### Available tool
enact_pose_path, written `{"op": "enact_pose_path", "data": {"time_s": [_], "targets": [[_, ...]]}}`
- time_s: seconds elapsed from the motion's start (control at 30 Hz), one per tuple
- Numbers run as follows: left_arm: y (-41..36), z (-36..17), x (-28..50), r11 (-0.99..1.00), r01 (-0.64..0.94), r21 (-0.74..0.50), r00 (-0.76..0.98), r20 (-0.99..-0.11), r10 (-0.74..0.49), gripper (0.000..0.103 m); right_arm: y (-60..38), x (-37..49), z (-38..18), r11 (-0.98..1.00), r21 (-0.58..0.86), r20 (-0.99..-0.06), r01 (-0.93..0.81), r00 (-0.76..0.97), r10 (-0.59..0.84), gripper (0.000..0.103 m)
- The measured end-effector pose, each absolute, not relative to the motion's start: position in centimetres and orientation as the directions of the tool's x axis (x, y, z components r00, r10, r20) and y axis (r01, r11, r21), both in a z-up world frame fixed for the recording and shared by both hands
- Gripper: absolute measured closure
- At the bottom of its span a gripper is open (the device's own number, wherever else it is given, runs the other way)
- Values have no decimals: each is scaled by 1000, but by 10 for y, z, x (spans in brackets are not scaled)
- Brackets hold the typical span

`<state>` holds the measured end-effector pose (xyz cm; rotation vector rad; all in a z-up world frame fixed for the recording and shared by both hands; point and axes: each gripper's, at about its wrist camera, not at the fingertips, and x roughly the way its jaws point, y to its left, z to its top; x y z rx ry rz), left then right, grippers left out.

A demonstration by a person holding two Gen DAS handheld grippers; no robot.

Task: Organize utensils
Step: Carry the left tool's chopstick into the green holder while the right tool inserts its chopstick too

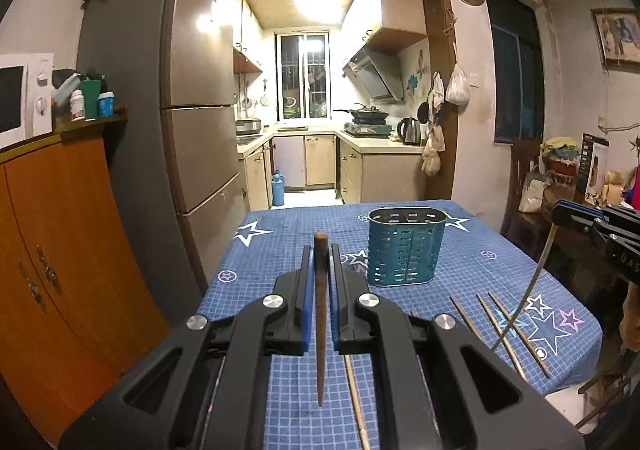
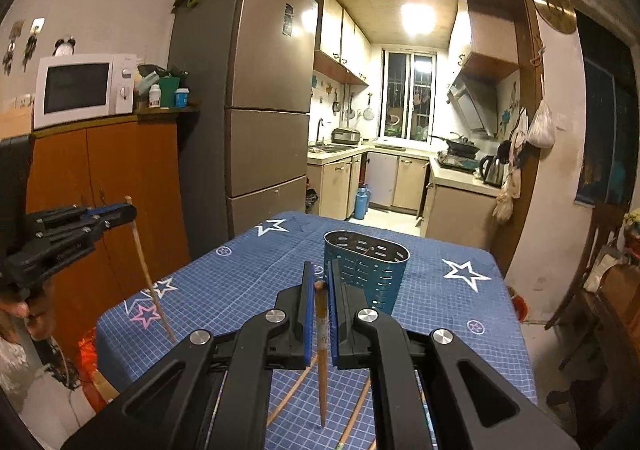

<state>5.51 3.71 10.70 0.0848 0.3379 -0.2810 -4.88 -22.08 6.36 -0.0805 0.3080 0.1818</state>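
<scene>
Chopsticks lie loose on the blue starred tablecloth, three side by side near the right edge and another under the left gripper. That gripper pinches one chopstick between its blue pads, thick end up (tip hanging above the cloth). The right gripper likewise clamps a chopstick, point down. The teal perforated holder stands upright on the cloth, just beyond the right gripper, with nothing visible sticking out of it.
</scene>
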Motion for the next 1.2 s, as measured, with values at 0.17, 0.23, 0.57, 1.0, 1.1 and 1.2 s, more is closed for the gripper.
{"op": "enact_pose_path", "data": {"time_s": [0.17, 0.23, 0.57, 1.0, 1.1, 1.2], "targets": [[17, 123, 85, 946, 325, -6, 876, -375, -304, 98, -226, -26, 78, 979, -15, -331, -201, 925, 185, 95], [9, 133, 96, 941, 339, -8, 872, -372, -318, 98, -231, -19, 88, 981, -4, -329, -194, 926, 182, 95], [-56, 189, 164, 917, 397, 36, 882, -289, -371, 98, -264, 36, 142, 994, -16, -272, -110, 957, 102, 95], [-110, 194, 264, 883, 470, -1, 859, -230, -457, 98, -289, 142, 186, 999, 51, -126, 5, 992, 1, 96], [-113, 175, 284, 877, 480, 1, 849, -252, -464, 98, -289, 166, 175, 998, 56, -120, 37, 992, -30, 95], [-108, 155, 296, 870, 493, -20, 833, -278, -478, 98, -288, 186, 161, 996, 66, -144, 52, 989, -42, 95]]}}
